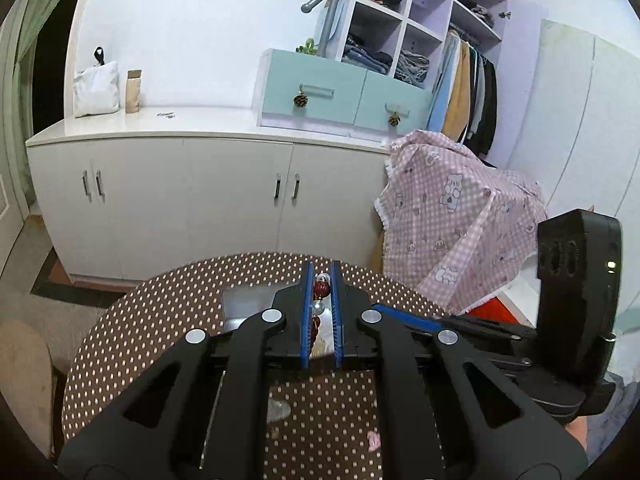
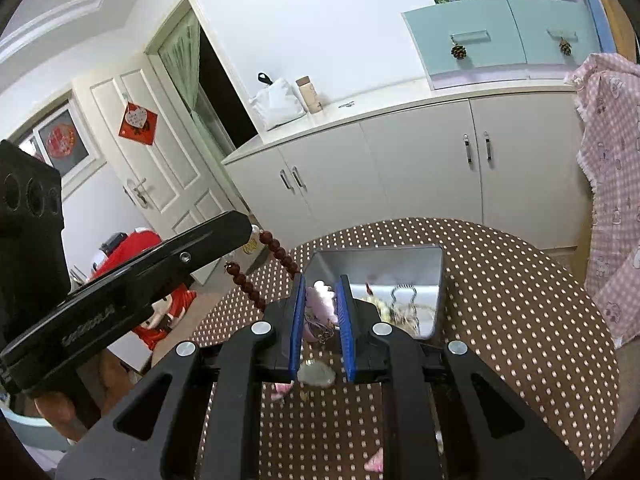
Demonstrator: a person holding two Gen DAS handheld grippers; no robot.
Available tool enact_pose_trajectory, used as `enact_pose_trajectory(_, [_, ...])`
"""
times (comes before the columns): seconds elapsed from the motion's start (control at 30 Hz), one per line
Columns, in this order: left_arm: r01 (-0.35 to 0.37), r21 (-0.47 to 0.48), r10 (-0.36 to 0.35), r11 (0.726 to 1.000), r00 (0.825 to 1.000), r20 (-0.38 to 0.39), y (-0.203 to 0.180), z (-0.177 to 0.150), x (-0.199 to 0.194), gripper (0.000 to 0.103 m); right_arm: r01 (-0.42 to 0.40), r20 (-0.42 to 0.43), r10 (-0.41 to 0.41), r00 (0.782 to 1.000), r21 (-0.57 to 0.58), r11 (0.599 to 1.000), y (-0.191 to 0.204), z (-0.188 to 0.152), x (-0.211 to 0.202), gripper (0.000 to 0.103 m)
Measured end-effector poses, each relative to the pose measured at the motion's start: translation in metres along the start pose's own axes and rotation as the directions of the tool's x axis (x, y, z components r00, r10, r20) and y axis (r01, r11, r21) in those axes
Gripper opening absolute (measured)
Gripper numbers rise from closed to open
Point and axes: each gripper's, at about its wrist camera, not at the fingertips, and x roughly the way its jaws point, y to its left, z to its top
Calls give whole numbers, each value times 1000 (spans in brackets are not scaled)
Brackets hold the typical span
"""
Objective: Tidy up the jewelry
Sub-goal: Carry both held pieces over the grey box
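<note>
Round polka-dot table (image 2: 520, 320) beside white cabinets (image 1: 180, 192). Left gripper (image 1: 321, 280) pinches a red bead strand (image 2: 276, 246); right gripper (image 2: 320, 286) clamps a pink charm (image 2: 320, 300) over the metal tin (image 2: 436, 280).

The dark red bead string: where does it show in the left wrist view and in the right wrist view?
Left wrist view: bead string clamped between the left tool's fingers, centre.
Right wrist view: it hangs from the left tool's tip, left of centre.
Shared landmark: metal tray on the dotted table.
</note>
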Motion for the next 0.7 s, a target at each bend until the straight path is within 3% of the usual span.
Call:
enact_pose_trajectory(0.17, [-13,-2,13,1000,1000,-25,8,7,23,9,-1,-10,1,1000,33,999,-11,4,8,14])
enact_pose_trajectory(0.27, [-29,-11,28,1000,997,-78,16,2,45,9,29,-24,-28,999,34,999,-16,1,16,14])
enact_pose_trajectory(0.5, [-35,-14,31,999,978,-206,26,-20,83,9,38,-61,-34,998,64,997,-33,-9,33,14])
enact_pose_trajectory(0.7, [-16,-35,7,999,966,-259,34,-29,92,9,54,-71,-48,996,85,995,-40,-11,36,14])
